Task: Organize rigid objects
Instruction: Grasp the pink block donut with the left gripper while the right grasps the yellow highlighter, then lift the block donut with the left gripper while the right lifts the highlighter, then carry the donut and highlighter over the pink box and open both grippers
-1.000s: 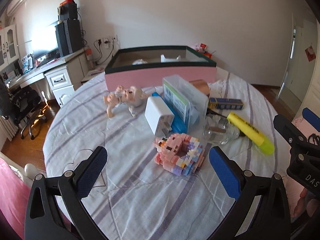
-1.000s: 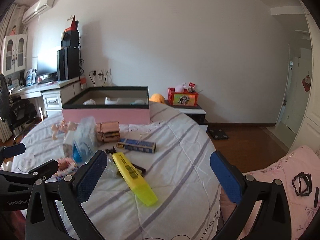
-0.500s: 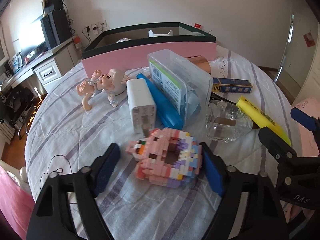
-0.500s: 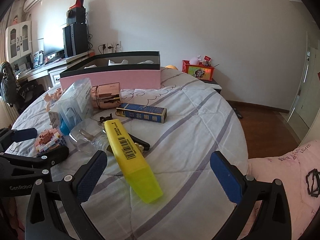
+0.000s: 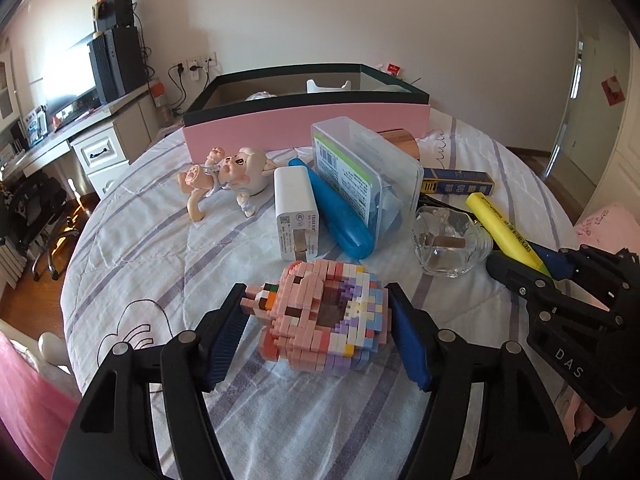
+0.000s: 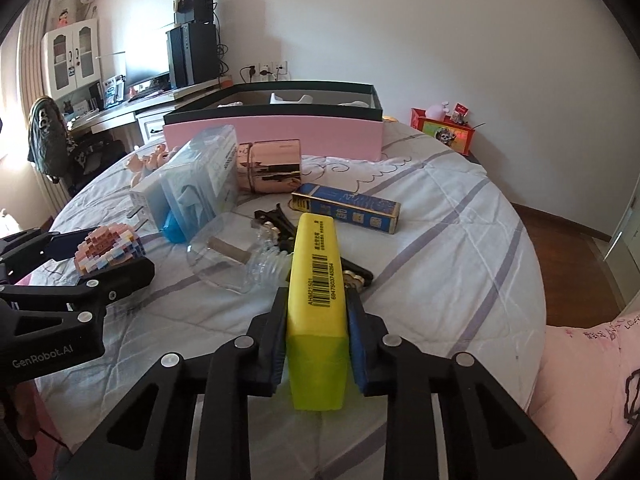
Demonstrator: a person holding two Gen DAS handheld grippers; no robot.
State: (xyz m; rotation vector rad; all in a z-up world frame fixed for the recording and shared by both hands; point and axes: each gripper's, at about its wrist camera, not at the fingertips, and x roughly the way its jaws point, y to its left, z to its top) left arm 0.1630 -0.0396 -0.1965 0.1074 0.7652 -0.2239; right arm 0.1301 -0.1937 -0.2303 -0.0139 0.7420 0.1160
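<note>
A pink and pastel brick figure (image 5: 320, 320) lies on the striped cloth, and my left gripper (image 5: 316, 304) is shut on it, its blue pads pressing both sides. In the right wrist view, my right gripper (image 6: 317, 300) has its jaws closing on a yellow highlighter (image 6: 318, 264). The pads touch both flanks of the highlighter near its cap end. The left wrist view shows the same highlighter (image 5: 500, 224) at the right with the right gripper (image 5: 532, 268) around it. A pink box (image 5: 304, 120) with a dark rim stands open at the back.
Between the grippers and the box lie a doll figure (image 5: 232, 172), a white charger (image 5: 294, 216), a blue case (image 5: 340, 216), a clear plastic box (image 5: 360, 168), a glass bottle (image 5: 448, 244), a blue carton (image 6: 348, 208), a copper cylinder (image 6: 268, 166) and a black clip (image 6: 276, 216).
Both grippers dropped closer to the cloth. The left jaws closed onto the brick figure, then the right jaws closed around the yellow highlighter.
</note>
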